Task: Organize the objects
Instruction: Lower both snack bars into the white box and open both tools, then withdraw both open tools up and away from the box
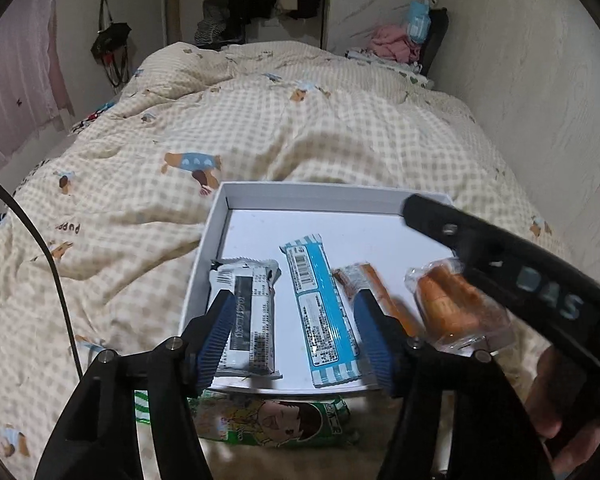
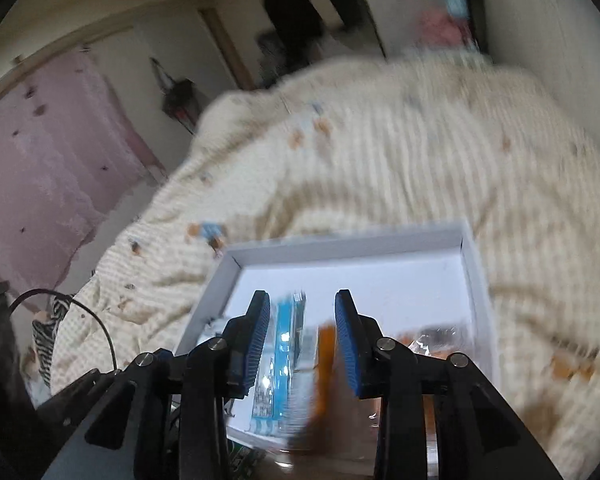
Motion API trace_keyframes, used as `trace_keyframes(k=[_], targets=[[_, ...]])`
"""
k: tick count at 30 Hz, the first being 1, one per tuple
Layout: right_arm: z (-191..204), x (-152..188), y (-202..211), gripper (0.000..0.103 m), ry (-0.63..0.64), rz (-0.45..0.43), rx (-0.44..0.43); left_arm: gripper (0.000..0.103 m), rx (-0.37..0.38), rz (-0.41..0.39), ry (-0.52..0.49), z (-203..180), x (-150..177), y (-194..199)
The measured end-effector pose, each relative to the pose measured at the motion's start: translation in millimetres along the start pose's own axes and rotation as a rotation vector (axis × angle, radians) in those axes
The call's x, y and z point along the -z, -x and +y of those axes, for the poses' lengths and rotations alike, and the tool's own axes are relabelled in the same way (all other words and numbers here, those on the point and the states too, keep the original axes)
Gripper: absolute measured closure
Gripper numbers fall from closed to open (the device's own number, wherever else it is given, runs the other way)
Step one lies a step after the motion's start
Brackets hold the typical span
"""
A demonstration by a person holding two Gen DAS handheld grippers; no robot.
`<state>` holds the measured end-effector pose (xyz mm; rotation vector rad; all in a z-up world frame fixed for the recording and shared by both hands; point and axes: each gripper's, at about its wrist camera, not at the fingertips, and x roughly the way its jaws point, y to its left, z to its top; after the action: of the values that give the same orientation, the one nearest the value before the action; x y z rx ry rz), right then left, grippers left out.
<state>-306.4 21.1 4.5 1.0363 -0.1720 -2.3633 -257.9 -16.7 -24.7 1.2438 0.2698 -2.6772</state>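
A shallow white box (image 1: 316, 194) lies on the bed. In it lie a grey-white snack bar (image 1: 249, 312), a blue snack bar (image 1: 320, 312), an orange packet (image 1: 370, 284) and a clear pack of sausages (image 1: 456, 308). A green cartoon snack bag (image 1: 272, 424) lies on the bed just in front of the box. My left gripper (image 1: 296, 336) is open and empty over the box's near edge. My right gripper (image 2: 302, 336) is open and empty above the box (image 2: 340, 246), over the blue bar (image 2: 284, 344) and orange packet (image 2: 325, 360); that view is blurred.
The bed has a cream checked quilt (image 1: 260, 128) with dog prints. A wall (image 1: 520, 60) runs along the right side. Clothes (image 1: 392, 44) pile at the far right corner. A pink curtain (image 2: 44, 152) hangs at the left. A black cable (image 1: 48, 248) crosses the left.
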Motion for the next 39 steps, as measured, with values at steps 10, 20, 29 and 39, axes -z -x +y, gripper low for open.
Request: trace_keyframes(k=[10, 20, 29, 39], targets=[[-4.1, -20.2, 73.0, 0.050, 0.014, -0.096, -0.074, 0.036, 0.102, -0.091, 0.085, 27.3, -15.8, 60.2], [5.1, 9.8, 171.7, 0.015, 0.129, -0.264, -0.025, 0.029, 0.211, -0.206, 0.025, 33.1, 13.7, 133.8], [21.7, 59.8, 210.9, 0.015, 0.150, -0.266, -0.173, 0.024, 0.286, -0.216, -0.096, 5.8, 55.7, 153.7], [20.1, 113.6, 207.8, 0.000, 0.242, -0.236, -0.227, 0.024, 0.283, -0.108, -0.231, -5.0, 95.9, 136.4]])
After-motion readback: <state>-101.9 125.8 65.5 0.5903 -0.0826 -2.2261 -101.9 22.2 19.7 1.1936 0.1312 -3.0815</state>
